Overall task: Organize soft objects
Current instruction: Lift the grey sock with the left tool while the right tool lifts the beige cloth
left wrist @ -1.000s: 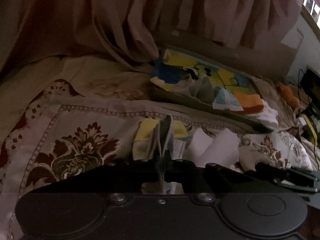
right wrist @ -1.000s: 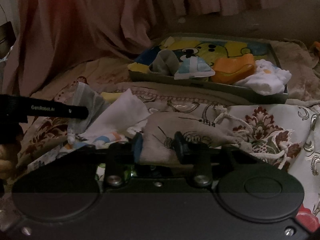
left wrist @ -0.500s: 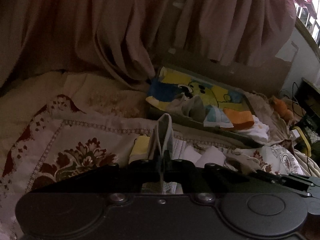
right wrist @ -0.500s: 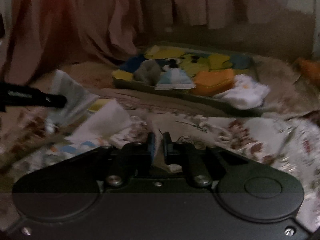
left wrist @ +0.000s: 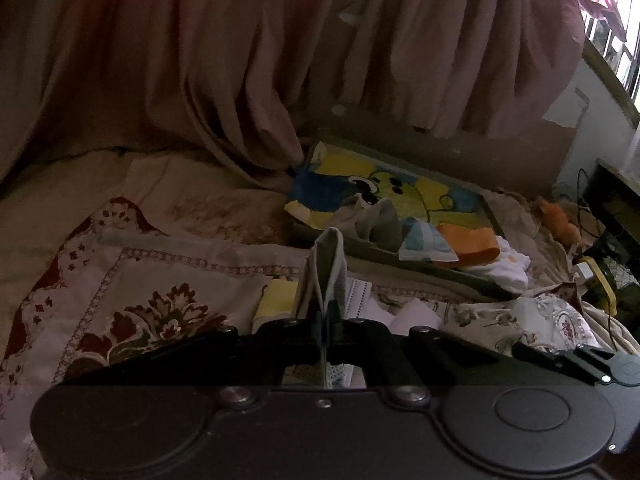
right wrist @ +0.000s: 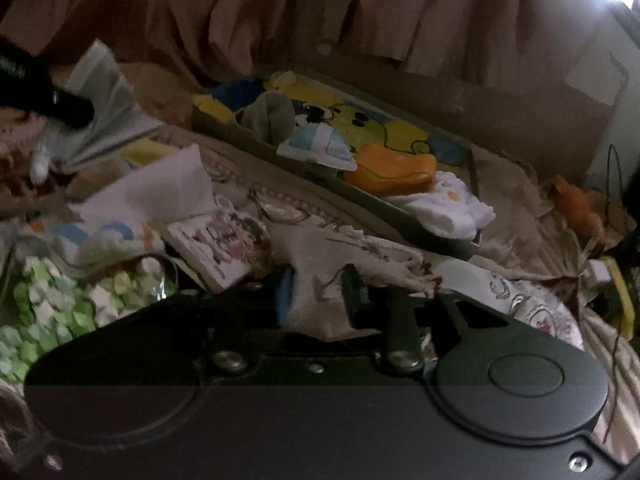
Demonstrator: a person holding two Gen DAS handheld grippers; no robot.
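From the left wrist camera, the left gripper has its jaws pressed together on a folded grey-white cloth that stands upright between them. Beyond it, on the patterned cream-and-maroon bedspread, lies a shallow tray with a yellow-and-blue cartoon lining, holding an orange folded cloth and a light blue-and-white cloth.

From the right wrist camera, the right gripper is clamped on a beige drawstring cloth pouch lying on the bedspread, in front of the tray. A white fluffy cloth sits at the tray's near corner.
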